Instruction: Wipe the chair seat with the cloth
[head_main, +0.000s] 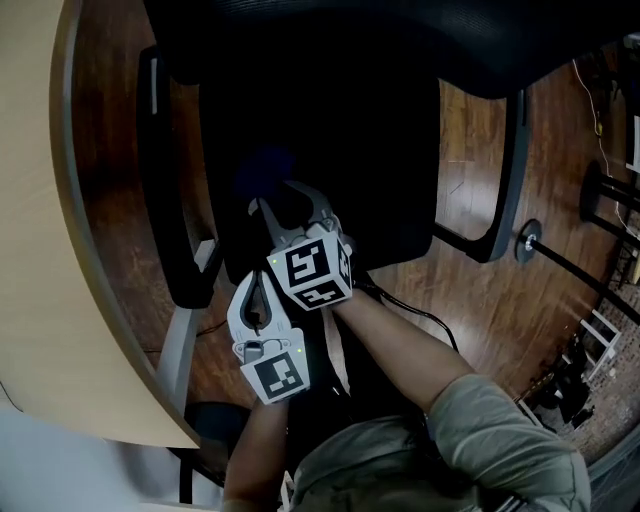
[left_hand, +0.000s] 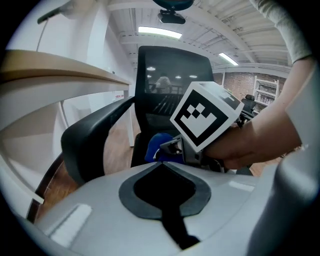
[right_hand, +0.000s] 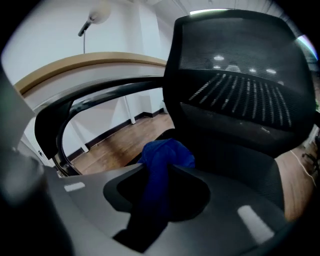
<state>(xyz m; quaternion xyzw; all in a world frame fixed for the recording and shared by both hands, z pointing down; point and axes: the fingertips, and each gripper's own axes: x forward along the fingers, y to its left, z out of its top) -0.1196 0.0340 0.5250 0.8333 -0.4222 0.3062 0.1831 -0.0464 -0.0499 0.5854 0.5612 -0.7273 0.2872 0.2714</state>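
Observed blue cloth (right_hand: 162, 160) pinched between the pads of the right gripper (right_hand: 157, 169), jaws closed onto the fabric, not onto each other; traced cloth's long axis along the line of the jaws, running from the throat out past the tips; noted the bunched free end sticking out beyond the tips, pointing toward the backrest (right_hand: 245, 75) and down at the chair seat (head_main: 380, 170); located that end, in the head view, as a dim blue lump (head_main: 268, 165) over the left half of the seat, about midway between front and back edges; could not tell whether it touches the seat surface or hangs just above. Placed right gripper (head_main: 283, 200) over the front-left part of the seat, angled downward, marker cube toward the front edge. Found left gripper (head_main: 257, 280) just beside it, at the seat's front-left corner, nearer the person, the two marker cubes close together; read its jaws in the left gripper view (left_hand: 161, 162) as brought together at the tips, nothing between them; saw there the right gripper's cube and the hand (left_hand: 255, 140) carrying it directly ahead, cloth (left_hand: 157, 145) peeking out below the cube. Logged left armrest (head_main: 170, 200) along the seat's left edge, right armrest (head_main: 510, 170) along the right; curved desk (head_main: 40, 250) at far left; wooden floor (head_main: 480, 300) beneath.
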